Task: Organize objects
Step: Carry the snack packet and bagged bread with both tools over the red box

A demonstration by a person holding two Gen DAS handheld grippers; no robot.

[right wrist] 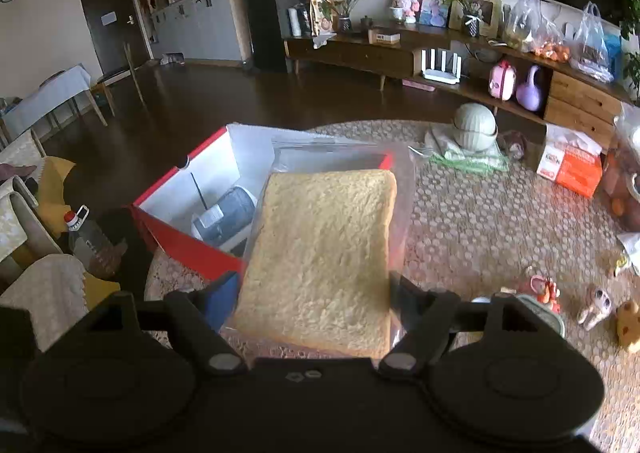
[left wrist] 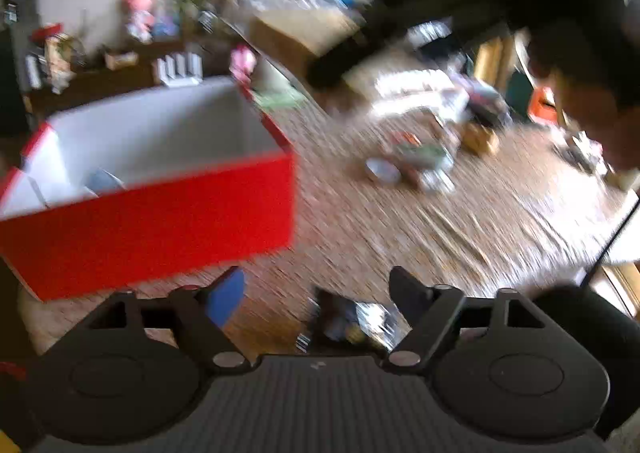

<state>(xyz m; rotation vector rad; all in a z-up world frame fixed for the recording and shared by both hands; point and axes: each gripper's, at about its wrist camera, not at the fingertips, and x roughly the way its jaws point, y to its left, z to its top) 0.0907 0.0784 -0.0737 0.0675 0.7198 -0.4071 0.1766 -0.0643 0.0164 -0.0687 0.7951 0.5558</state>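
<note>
left wrist view, blurred: the left gripper (left wrist: pixel 320 293) stands wide open and holds nothing. the red box (left wrist: pixel 160 213) sits ahead to its left on the desk (left wrist: pixel 440 233), with small things (left wrist: pixel 408 165) still loose ahead.

right wrist view: the right gripper (right wrist: pixel 312 293) clamps a bagged slice of bread (right wrist: pixel 320 253), its long axis pointing away toward the box, which already holds a grey item (right wrist: pixel 228 213). the task looks part done.

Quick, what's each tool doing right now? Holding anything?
Left tool: open, nothing gripped; a small dark packet lies between its fingers.
Right tool: closed on a slice of bread in a clear bag, over the red box.
</note>
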